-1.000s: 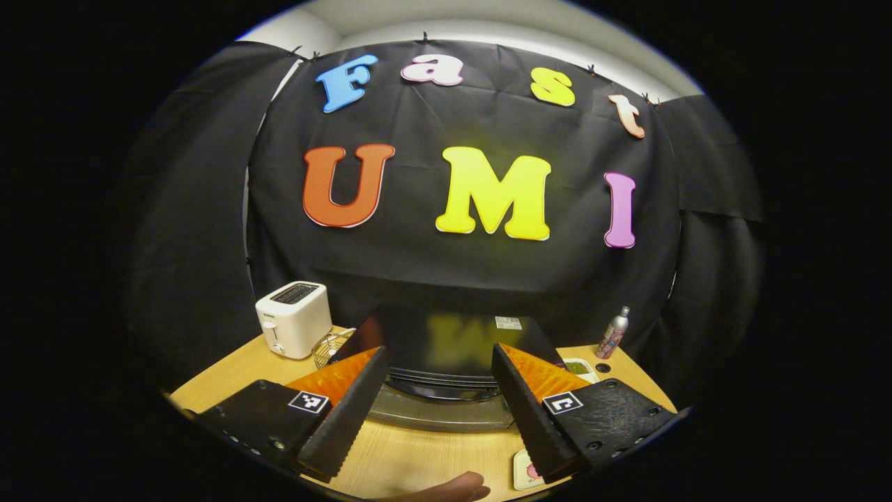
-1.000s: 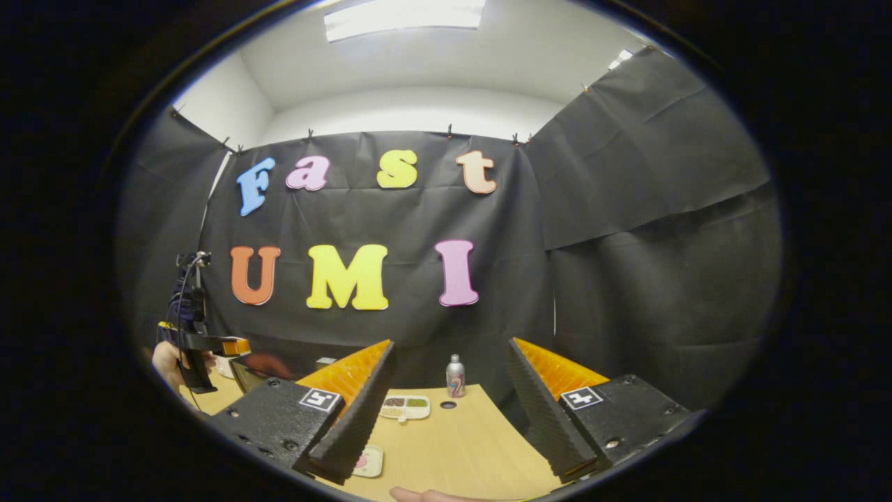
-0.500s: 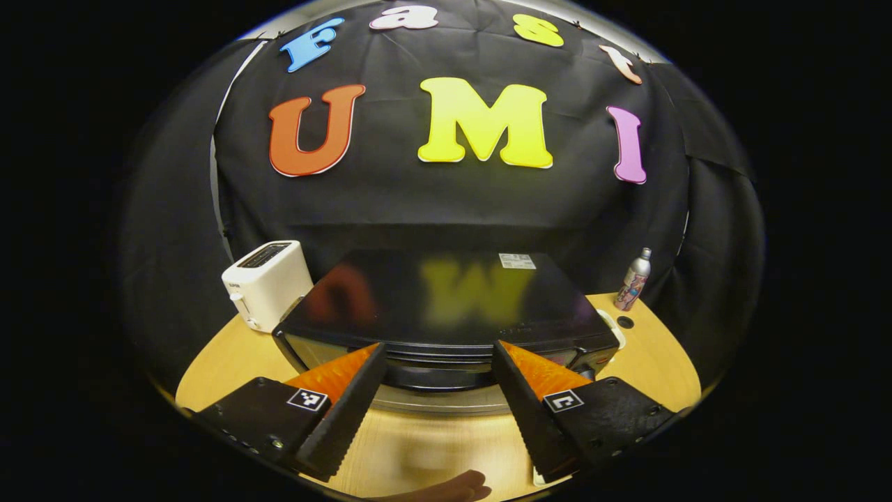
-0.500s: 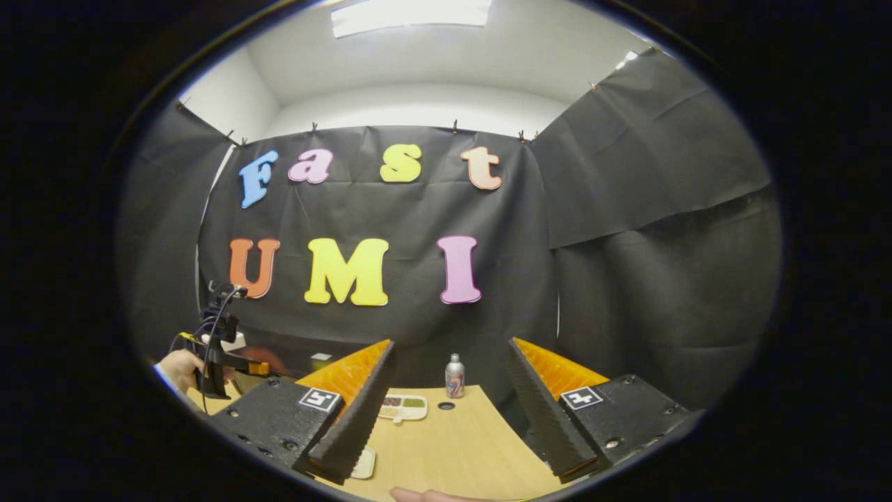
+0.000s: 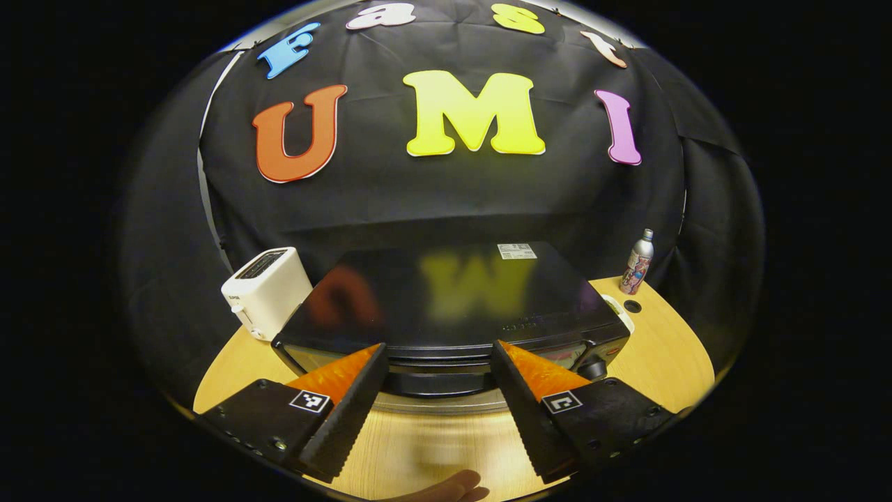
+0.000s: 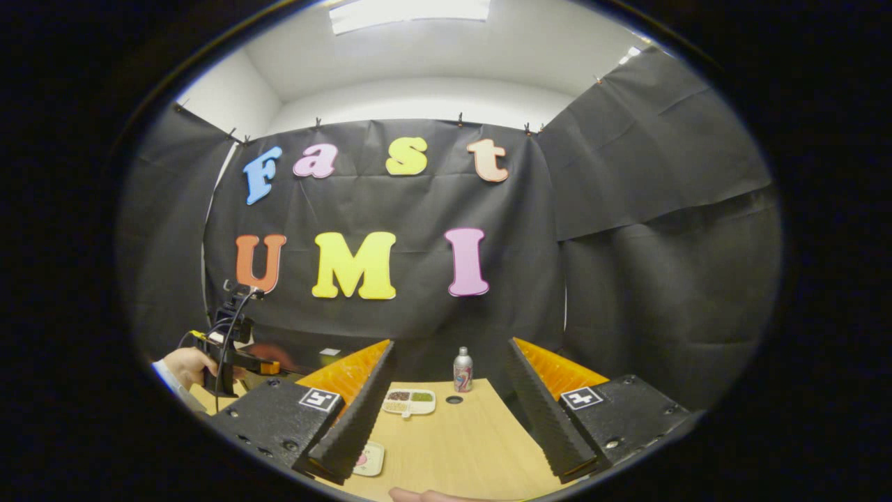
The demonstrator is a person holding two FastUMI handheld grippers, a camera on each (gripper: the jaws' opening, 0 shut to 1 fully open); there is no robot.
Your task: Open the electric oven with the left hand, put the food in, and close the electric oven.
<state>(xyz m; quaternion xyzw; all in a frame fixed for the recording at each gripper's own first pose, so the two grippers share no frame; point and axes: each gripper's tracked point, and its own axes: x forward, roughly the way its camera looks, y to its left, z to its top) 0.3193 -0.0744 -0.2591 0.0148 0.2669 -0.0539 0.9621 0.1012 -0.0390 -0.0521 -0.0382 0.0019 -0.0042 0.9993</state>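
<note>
The black electric oven (image 5: pixel 453 300) stands shut in the middle of the left gripper view, its glossy top towards me. Its dark handle bar (image 5: pixel 439 380) runs along the upper front edge. My left gripper (image 5: pixel 435 418) is open, just in front of and slightly above that handle, not touching it. In the right gripper view a white divided dish of food (image 6: pixel 409 401) lies on the wooden table (image 6: pixel 474 446), ahead of my open, empty right gripper (image 6: pixel 446 418). A hand holds the left gripper (image 6: pixel 261 365) at the far left there.
A white toaster (image 5: pixel 265 293) stands left of the oven. A small metal bottle (image 5: pixel 637 261) stands at the back right, by a round hole in the table. A small plate (image 6: pixel 368 459) lies beside the right gripper's left finger.
The left gripper view has tipped downward over the second, bringing the oven's top and front edge into sight; over the last half second it shifted only slightly. The right gripper barely moved.
</note>
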